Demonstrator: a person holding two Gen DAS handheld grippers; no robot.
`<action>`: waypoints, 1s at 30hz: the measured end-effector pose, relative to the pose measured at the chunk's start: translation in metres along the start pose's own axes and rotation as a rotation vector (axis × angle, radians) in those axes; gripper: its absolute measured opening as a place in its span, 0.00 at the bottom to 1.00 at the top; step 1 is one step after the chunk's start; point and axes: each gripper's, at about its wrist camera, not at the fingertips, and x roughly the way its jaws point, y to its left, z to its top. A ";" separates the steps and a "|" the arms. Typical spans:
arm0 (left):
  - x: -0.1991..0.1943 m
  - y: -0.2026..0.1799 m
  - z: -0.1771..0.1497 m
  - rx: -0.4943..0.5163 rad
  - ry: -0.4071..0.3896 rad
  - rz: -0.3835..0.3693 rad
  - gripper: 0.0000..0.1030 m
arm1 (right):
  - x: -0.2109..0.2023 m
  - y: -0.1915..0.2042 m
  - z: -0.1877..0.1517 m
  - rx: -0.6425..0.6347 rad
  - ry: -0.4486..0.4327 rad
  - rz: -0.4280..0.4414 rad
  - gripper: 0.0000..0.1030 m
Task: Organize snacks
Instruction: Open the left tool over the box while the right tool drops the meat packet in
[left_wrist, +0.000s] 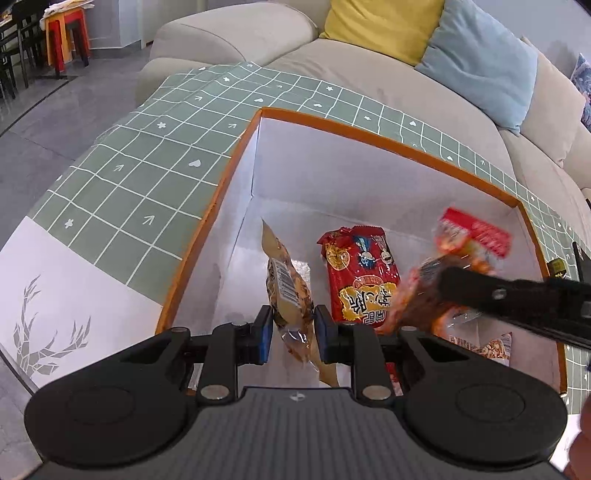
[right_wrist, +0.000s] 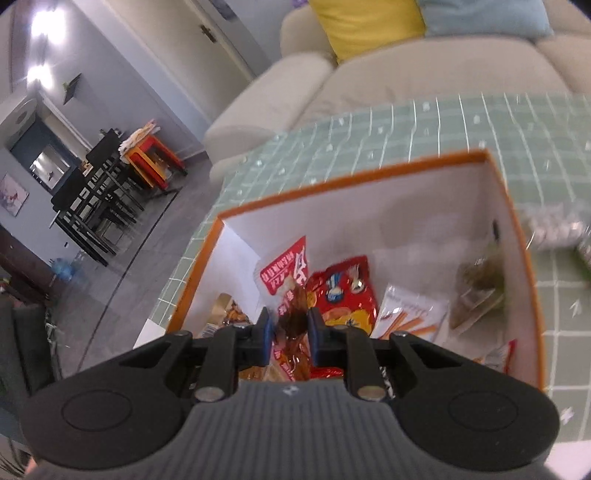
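Nearest to you: left gripper (left_wrist: 293, 334) is pinched narrow on the beige snack pouch (left_wrist: 286, 284), pads on both flat faces near its lower end. The pouch hangs over the near-left part of the orange-rimmed box (left_wrist: 236, 155). Its long axis runs away from you, sealed tip pointing toward the far wall, barcode face up-left.

Right gripper (right_wrist: 289, 328) is clamped narrow on the clear red-label packet (right_wrist: 284, 273), which is held over the middle of the box. Long axis runs forward along the fingers, red label end up and away. Right view is blurred, so detail is soft.

Handling, my read: both are light film bags, limp, slick, contents crushable. Grip across the flat faces near a seam, not the bulge; expect droop and swing past the pads.

Further in, the red noodle pack (left_wrist: 360, 275) lies flat on the box floor between the two held packs, long axis near-to-far. The white stick-snack pack (right_wrist: 410, 317) sits to its right and a greenish bag (right_wrist: 478, 291) leans on the right wall. Beyond: green grid tablecloth (left_wrist: 147, 177), then sofa (left_wrist: 369, 85).
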 end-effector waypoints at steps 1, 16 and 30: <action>-0.001 0.000 0.000 -0.002 -0.007 0.000 0.25 | 0.006 -0.002 0.000 0.017 0.017 -0.001 0.15; -0.042 -0.002 0.009 -0.028 -0.190 0.023 0.42 | 0.048 -0.006 -0.004 0.110 0.138 0.030 0.25; -0.056 -0.008 0.008 -0.020 -0.188 0.044 0.47 | 0.021 -0.013 -0.001 0.133 0.062 0.018 0.33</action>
